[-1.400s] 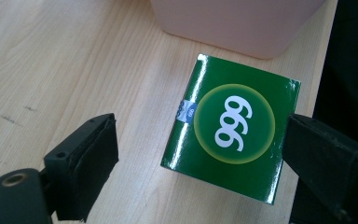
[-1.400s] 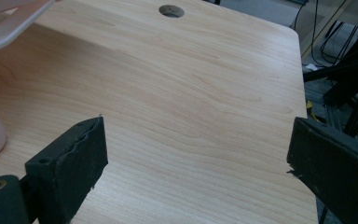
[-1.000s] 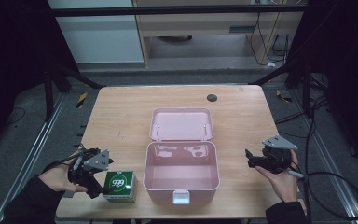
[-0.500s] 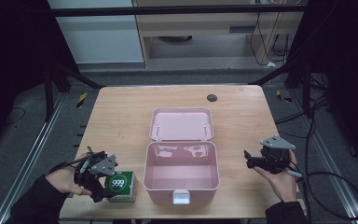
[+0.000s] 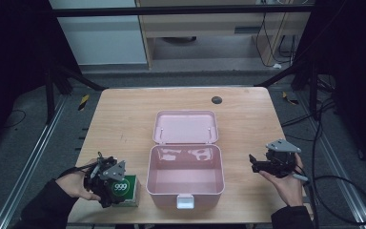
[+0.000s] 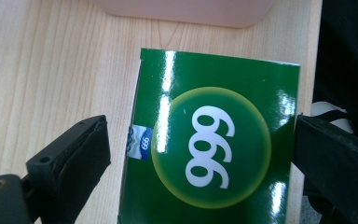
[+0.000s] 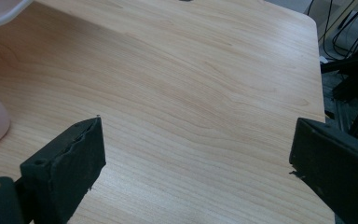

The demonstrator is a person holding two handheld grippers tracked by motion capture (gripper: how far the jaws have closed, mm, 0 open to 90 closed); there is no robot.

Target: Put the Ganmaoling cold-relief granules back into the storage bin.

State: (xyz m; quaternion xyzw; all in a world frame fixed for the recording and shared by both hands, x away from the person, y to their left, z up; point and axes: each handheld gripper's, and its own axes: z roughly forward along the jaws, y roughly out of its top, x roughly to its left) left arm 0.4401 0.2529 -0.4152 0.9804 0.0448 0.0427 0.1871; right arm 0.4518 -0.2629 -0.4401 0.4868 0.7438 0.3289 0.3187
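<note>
Left tongs: the left gripper (image 5: 106, 180) is held low at the near left corner of the table (image 5: 124, 119), its jaws spread wide to either side of the green box (image 5: 125, 190). In the left gripper view a strip of wood shows between the left jaw and the box edge, and the right jaw stands just off the box's other edge; neither pad presses on it, so nothing is gripped.

Green box: the box (image 6: 209, 144) lies flat on the wood, glossy, with a yellow-green disc printed "999" and a small blue tab on 1 edge.

Right tongs: the right gripper (image 5: 262, 164) sits in the person's hand (image 5: 286, 183) over the near right part of the table, jaws wide apart and empty; between them the right gripper view shows bare wood (image 7: 191, 107).

Between the 2 tongs: a pink case (image 5: 185, 176) stands open and empty, a white latch on its near wall, its lid (image 5: 186, 126) lying back flat beyond it. Its wall is just beside the green box, so it bounds the left tongs on that side.

Beyond the case: a small dark round spot (image 5: 216, 99) near the far edge of the table.

Surface: pale wood-grain tabletop with rounded corners.

Room: grey floor, cables on the right, a white cabinet (image 5: 100, 28) and a wooden unit (image 5: 205, 28) at the back.
</note>
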